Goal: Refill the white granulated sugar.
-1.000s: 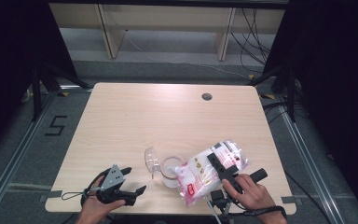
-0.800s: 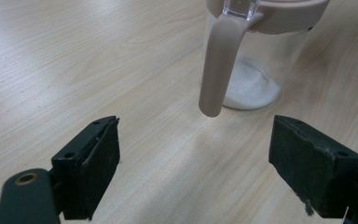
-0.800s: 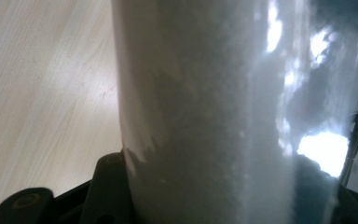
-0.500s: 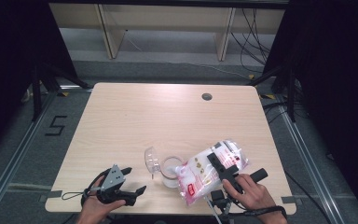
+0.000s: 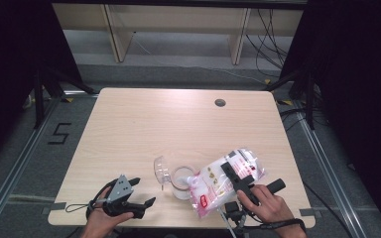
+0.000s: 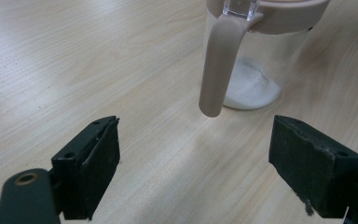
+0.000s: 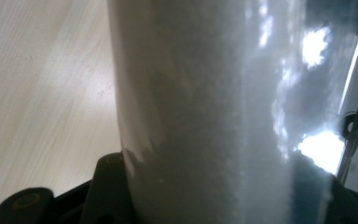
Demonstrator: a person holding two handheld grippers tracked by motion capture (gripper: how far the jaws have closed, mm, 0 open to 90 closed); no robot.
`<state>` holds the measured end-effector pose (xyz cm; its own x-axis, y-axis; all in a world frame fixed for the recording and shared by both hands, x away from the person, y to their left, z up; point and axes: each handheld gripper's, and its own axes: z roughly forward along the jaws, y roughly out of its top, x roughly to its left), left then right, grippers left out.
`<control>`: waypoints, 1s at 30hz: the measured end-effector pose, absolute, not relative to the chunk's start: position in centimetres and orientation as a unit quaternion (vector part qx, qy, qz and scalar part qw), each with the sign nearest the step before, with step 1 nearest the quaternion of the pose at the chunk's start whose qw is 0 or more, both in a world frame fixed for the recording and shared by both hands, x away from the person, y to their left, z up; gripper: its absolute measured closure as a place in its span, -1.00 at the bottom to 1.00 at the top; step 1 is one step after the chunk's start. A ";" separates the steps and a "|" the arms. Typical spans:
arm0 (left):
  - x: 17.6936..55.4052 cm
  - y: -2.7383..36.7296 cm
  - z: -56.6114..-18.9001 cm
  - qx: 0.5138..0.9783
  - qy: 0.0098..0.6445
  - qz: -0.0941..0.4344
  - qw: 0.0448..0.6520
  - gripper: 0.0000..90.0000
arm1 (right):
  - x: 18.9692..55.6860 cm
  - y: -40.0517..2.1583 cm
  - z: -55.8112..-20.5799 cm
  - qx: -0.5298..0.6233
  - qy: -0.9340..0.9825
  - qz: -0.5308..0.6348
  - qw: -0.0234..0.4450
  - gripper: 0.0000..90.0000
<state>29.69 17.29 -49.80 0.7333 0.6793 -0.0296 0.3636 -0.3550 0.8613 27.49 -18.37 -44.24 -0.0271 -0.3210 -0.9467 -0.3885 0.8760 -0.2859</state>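
Note:
A clear plastic bag of white granules [image 5: 213,183] with red print lies tilted at the table's front right, its lower end beside a clear jar [image 5: 181,181]. My right gripper [image 5: 234,172] is shut on the bag, and in the right gripper view the bag [image 7: 214,116] sits between the jaws. The jar has a beige rim and handle [image 6: 219,65], a flipped-up clear lid [image 5: 161,169], and a little white powder [image 6: 251,88] on its bottom. My left gripper [image 5: 144,191] rests at the front left, open [image 6: 193,158], aimed at the jar's handle with nothing between its jaws.
The light wooden table [image 5: 178,124] has a round cable hole [image 5: 220,102] near its far right. Shelving [image 5: 178,29] and cables stand beyond the far edge. Both hands sit close to the table's front edge.

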 end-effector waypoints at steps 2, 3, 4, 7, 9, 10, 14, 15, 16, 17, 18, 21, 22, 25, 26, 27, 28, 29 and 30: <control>29.8 17.4 -49.8 0.812 0.319 0.174 0.457 -0.64 | 27.5 -18.4 -44.2 -0.248 0.716 0.026 0.651 0.21; 29.8 17.4 -49.8 0.812 0.319 0.174 0.457 -0.64 | 27.5 -18.4 -44.2 -0.248 0.716 0.026 0.652 0.21; 29.7 17.4 -49.8 0.809 0.321 0.172 0.461 -0.64 | 27.5 -18.4 -44.3 -0.248 0.716 0.026 0.652 0.21; 29.7 17.4 -49.8 0.809 0.321 0.173 0.461 -0.64 | 27.5 -18.4 -44.3 -0.249 0.716 0.026 0.652 0.21; 29.6 17.2 -49.8 0.806 0.323 0.171 0.466 -0.64 | 27.5 -18.3 -44.2 -0.250 0.716 0.026 0.652 0.21; 29.6 17.2 -49.8 0.806 0.322 0.174 0.465 -0.64 | 27.5 -18.3 -44.3 -0.250 0.716 0.026 0.652 0.21; 29.6 17.2 -49.8 0.806 0.321 0.175 0.465 -0.64 | 27.8 -18.0 -43.8 -0.292 0.704 0.016 0.647 0.21; 29.7 17.2 -49.8 0.807 0.319 0.177 0.464 -0.64 | 27.8 -18.0 -43.8 -0.292 0.704 0.017 0.647 0.22; 29.7 17.3 -49.8 0.807 0.319 0.177 0.464 -0.64 | 27.8 -18.0 -43.8 -0.297 0.702 0.015 0.647 0.22; 29.7 17.2 -49.8 0.807 0.320 0.176 0.465 -0.64 | 27.5 -18.3 -44.2 -0.252 0.711 0.027 0.656 0.22; 29.7 17.3 -49.8 0.807 0.320 0.177 0.464 -0.64 | 27.5 -18.3 -44.3 -0.247 0.715 0.029 0.653 0.22; 29.6 17.2 -49.8 0.807 0.320 0.175 0.464 -0.64 | 27.4 -18.2 -44.1 -0.256 0.711 0.024 0.655 0.21; 29.6 17.2 -49.8 0.809 0.320 0.174 0.462 -0.64 | 27.4 -18.2 -44.1 -0.253 0.713 0.024 0.653 0.22; 29.6 17.2 -49.8 0.807 0.320 0.175 0.465 -0.64 | 27.4 -18.2 -44.1 -0.255 0.712 0.024 0.654 0.22; 29.7 17.2 -49.8 0.808 0.318 0.177 0.464 -0.64 | 27.6 -18.0 -43.8 -0.287 0.705 0.015 0.649 0.22; 29.7 17.2 -49.8 0.807 0.320 0.176 0.464 -0.64 | 27.6 -18.0 -43.8 -0.289 0.703 0.015 0.650 0.22; 29.6 17.2 -49.8 0.808 0.319 0.177 0.463 -0.64 | 27.6 -18.0 -43.8 -0.289 0.703 0.015 0.649 0.22; 29.7 17.2 -49.8 0.808 0.319 0.176 0.464 -0.64 | 27.6 -18.0 -43.8 -0.289 0.703 0.016 0.649 0.22; 29.6 17.2 -49.8 0.807 0.321 0.175 0.465 -0.64 | 27.6 -18.0 -43.8 -0.288 0.703 0.016 0.649 0.22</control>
